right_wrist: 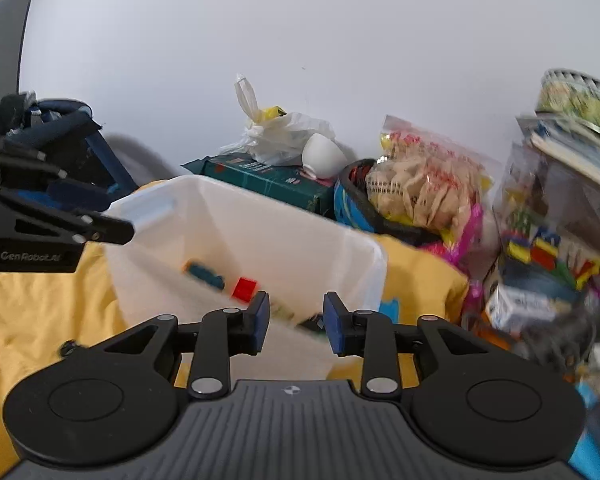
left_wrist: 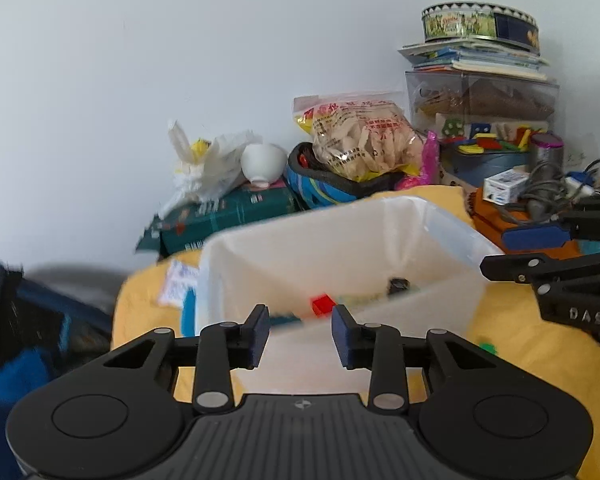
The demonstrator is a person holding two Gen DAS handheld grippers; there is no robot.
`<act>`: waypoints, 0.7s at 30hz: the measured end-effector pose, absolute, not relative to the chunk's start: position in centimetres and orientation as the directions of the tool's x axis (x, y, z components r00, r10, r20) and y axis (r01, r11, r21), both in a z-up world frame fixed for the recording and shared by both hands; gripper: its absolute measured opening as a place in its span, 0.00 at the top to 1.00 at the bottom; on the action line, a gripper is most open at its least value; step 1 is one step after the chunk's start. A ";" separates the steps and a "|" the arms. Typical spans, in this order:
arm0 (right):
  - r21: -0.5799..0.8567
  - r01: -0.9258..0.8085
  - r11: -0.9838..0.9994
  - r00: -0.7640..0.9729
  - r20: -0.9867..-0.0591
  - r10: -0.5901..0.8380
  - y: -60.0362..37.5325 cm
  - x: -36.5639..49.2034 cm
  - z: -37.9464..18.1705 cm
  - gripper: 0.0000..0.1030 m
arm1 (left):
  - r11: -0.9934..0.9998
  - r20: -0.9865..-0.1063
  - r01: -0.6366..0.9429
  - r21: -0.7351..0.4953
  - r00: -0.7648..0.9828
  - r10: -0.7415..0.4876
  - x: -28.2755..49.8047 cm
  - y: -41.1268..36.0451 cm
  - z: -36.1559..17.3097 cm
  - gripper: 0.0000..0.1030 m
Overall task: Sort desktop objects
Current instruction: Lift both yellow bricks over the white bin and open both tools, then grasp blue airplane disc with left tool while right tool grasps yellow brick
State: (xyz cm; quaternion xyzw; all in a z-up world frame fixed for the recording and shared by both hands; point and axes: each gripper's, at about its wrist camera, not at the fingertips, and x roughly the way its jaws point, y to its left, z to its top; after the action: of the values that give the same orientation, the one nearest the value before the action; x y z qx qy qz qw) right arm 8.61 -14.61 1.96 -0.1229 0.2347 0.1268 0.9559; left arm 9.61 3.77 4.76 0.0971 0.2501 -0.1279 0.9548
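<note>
Hovering over the white plastic bin (left_wrist: 452,236) holding a red block (left_wrist: 323,305), left gripper (left_wrist: 300,336) and right gripper (right_wrist: 294,322) both gape wide, empty.

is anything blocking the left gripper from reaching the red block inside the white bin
Only the bin's near wall. The left gripper, open and empty, sits just outside the white bin, with the red block on the bin floor beyond that wall. From above, nothing visible covers it.

Plain pale wall (left_wrist: 180,60) behind clutter

Cluttered home desk against a plain wall, snack bag (left_wrist: 360,136), cookie tin (left_wrist: 478,22) on books (left_wrist: 476,58), upturned bowl (left_wrist: 262,164), toy blocks (left_wrist: 488,140)
</note>
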 end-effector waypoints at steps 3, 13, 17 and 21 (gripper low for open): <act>-0.089 -0.315 0.945 0.826 -0.516 0.227 -15.6 6.5 1.1 0.67 | 0.948 -0.560 0.306 0.091 0.802 -0.206 7.3 4.1 2.4 0.63; 0.035 -0.397 0.917 0.636 -0.710 0.302 -14.8 4.4 -7.2 0.67 | 0.938 -0.766 0.347 0.007 0.605 -0.218 4.3 3.3 -6.4 0.63; 0.055 -0.392 0.918 0.648 -0.693 0.318 -14.4 5.9 -7.2 0.60 | 0.936 -0.781 0.353 0.014 0.588 -0.210 3.8 3.1 -7.1 0.63; -0.025 -0.433 0.901 0.673 -0.674 0.305 -12.7 7.7 -7.5 0.50 | 0.938 -0.779 0.346 0.012 0.592 -0.208 3.7 3.2 -6.8 0.63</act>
State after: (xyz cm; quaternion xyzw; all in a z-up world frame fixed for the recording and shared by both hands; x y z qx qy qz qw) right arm 7.68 -12.68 -7.54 -0.0919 0.3498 0.2027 0.9100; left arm 3.69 3.20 -6.76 0.0813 0.4241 -0.1560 0.8884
